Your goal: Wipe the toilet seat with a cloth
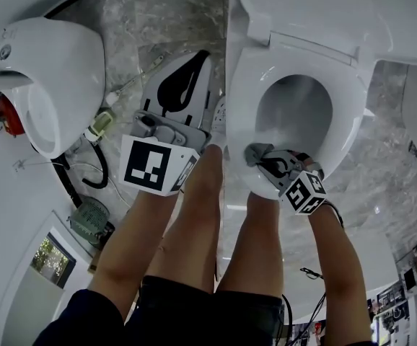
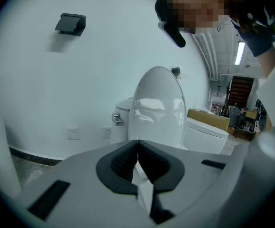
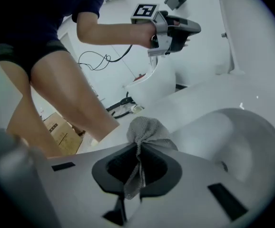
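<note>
1. The glossy white oval toilet seat (image 1: 347,96) rings the bowl. In the head view the person's bare legs (image 1: 201,215) hide its front edge at 6 o'clock. The smooth, rounded white raised lid (image 1: 302,6) at 12 o'clock is cut off by the top of the frame.
2. A second white ceramic fixture (image 1: 50,71) lies at 9 o'clock in the head view, partly out of frame, on the grey veined marble floor (image 1: 158,20).
3. The left gripper (image 1: 194,67), grey plastic with ribbed black pads, is held in the air at the seat's 9 o'clock, clear of it. Its view shows the jaws pressed together at the tips with nothing between them (image 2: 137,146).
4. The right gripper (image 1: 268,161) is at the seat's 7 o'clock. Its jaws pinch the cloth (image 3: 138,148).
5. The crumpled grey waffle-textured cloth (image 3: 147,129) bunches out beyond the jaw tips, with a strip trailing back between the pads. It lies over the seat's inner rim at 7 o'clock (image 1: 257,152). The gripper hides whether it touches the seat underneath.
</note>
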Demonstrator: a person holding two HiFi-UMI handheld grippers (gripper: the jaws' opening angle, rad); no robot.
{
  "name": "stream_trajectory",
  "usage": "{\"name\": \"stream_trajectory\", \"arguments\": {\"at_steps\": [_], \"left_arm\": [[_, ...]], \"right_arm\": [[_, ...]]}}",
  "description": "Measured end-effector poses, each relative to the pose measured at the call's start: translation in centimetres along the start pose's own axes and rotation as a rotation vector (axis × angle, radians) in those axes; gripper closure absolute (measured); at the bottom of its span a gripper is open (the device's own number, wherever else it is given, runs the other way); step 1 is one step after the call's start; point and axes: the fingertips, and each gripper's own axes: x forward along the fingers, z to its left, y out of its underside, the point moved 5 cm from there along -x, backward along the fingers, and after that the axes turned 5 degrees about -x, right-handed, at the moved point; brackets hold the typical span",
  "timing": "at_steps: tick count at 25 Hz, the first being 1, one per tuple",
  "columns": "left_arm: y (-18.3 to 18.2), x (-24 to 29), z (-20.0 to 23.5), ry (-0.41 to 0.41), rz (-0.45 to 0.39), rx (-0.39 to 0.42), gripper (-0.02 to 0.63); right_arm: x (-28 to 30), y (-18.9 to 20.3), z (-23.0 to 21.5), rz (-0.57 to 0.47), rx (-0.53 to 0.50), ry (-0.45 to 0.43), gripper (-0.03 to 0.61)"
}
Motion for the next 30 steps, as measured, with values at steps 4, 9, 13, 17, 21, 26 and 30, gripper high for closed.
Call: {"name": "stream_trajectory", "arguments": {"at_steps": [4, 9, 13, 17, 21, 26, 30], "left_arm": [[0.0, 0.2, -0.4, 0.009, -0.001, 0.001, 0.594], [0.4, 0.2, -1.0, 0.016, 0.007, -0.001, 0.594], [0.6, 0.2, -1.5, 0.023, 0.007, -0.003, 0.594], [0.7, 0.2, -1.9, 0.025, 0.002, -0.008, 0.594], [0.4, 0.1, -2.3, 0.036, 0.003, -0.007, 0.594], [-0.1, 0.1, -2.1, 0.049, 0.012, 0.011, 0.594], [0.1, 0.0, -1.8, 0.066, 0.037, 0.044, 0.594]], "right_arm": [[0.1, 0.2, -0.7, 0.006, 0.041, 0.053, 0.541], [-0.3, -3.9, -11.0, -0.064, 0.113, 0.396, 0.541], [-3.0, -7.1, -17.3, -0.203, 0.218, 0.606, 0.541], [-1.3, -7.1, -14.5, -0.246, 0.285, 0.433, 0.541], [0.6, -5.9, -7.1, -0.24, 0.324, 0.203, 0.541], [0.9, -2.0, 3.3, -0.132, 0.293, -0.034, 0.543], [0.9, -1.2, 5.0, -0.113, 0.298, -0.057, 0.543]]}}
